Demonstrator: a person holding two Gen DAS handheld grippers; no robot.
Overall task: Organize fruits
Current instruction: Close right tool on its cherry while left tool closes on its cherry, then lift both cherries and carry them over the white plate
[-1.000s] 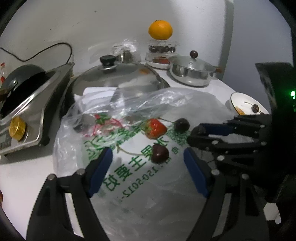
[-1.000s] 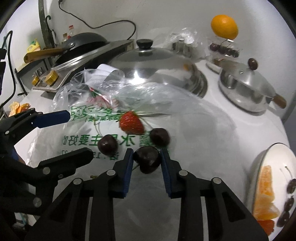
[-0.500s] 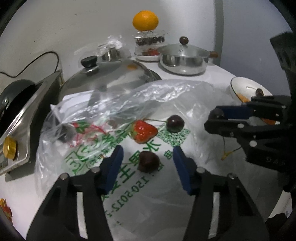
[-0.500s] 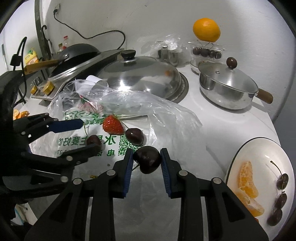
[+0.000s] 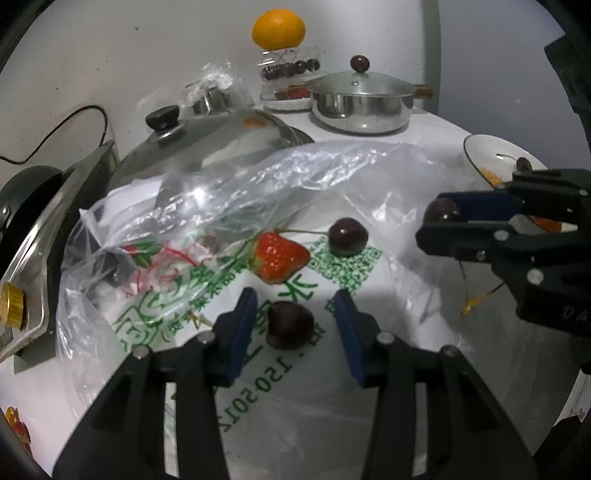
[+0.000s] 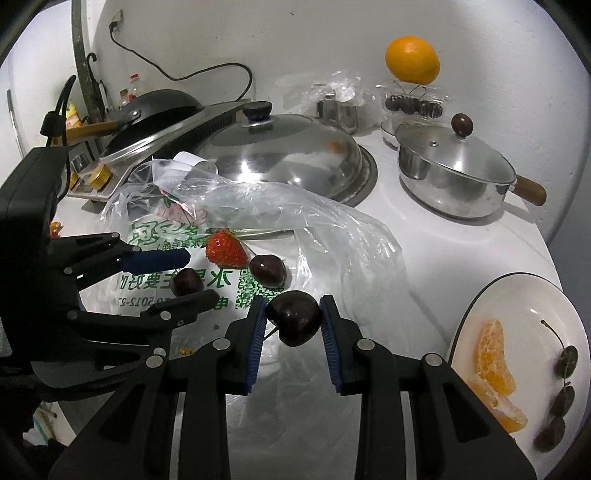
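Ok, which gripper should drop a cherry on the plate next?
Right. The right gripper already clamps a cherry lifted beside the plate. The left gripper has just been closing around a second cherry on the bag, pads not yet touching.

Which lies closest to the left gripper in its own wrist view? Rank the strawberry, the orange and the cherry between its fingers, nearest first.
1. The cherry, on the plastic bag between the fingers of the left gripper, whose jaws have just been closing.
2. The strawberry, just beyond on the bag.
3. The orange, far back by the wall, atop a clear container.
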